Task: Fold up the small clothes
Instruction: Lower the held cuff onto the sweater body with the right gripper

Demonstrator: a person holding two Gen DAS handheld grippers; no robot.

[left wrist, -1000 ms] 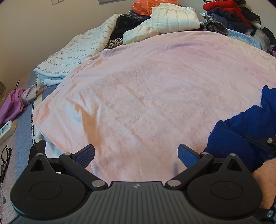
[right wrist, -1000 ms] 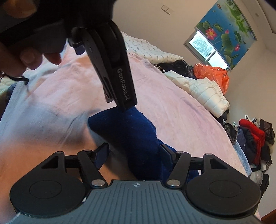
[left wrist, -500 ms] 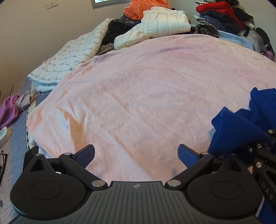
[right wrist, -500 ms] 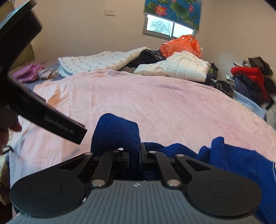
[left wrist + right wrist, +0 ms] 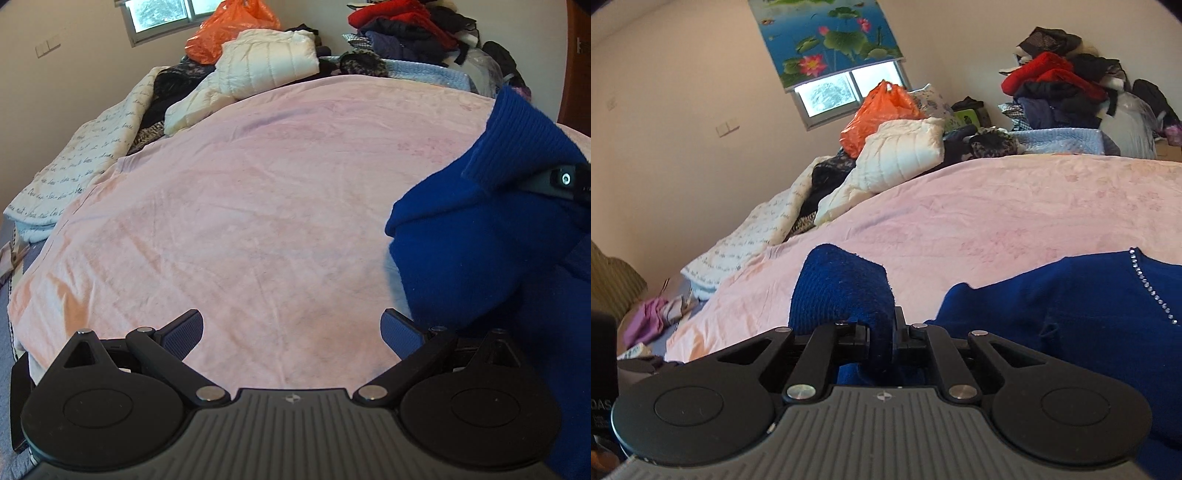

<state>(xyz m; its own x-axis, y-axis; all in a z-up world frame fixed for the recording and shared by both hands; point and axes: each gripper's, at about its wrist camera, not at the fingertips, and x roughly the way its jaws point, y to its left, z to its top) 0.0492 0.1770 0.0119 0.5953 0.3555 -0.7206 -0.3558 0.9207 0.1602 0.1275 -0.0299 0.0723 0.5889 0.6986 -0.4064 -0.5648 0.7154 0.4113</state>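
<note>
The right gripper [image 5: 882, 341] fingers are clamped on a cuff of the blue sweater [image 5: 1071, 295]; its body trails right of them. The left gripper [image 5: 291, 328] fingers stand wide, empty. Risk: one-point hold bunches fabric.

We hold the left tool [image 5: 291, 332] low and tilted downward, its two blue-padded fingers [image 5: 183, 328] spread wide apart with nothing between them. Our right tool [image 5: 881, 334] points forward at a gentler downward tilt, its jaws drawn nearly together and pinching a fold of the blue sweater [image 5: 842, 291]. Part of the right tool shows at the right edge of the left view.
</note>
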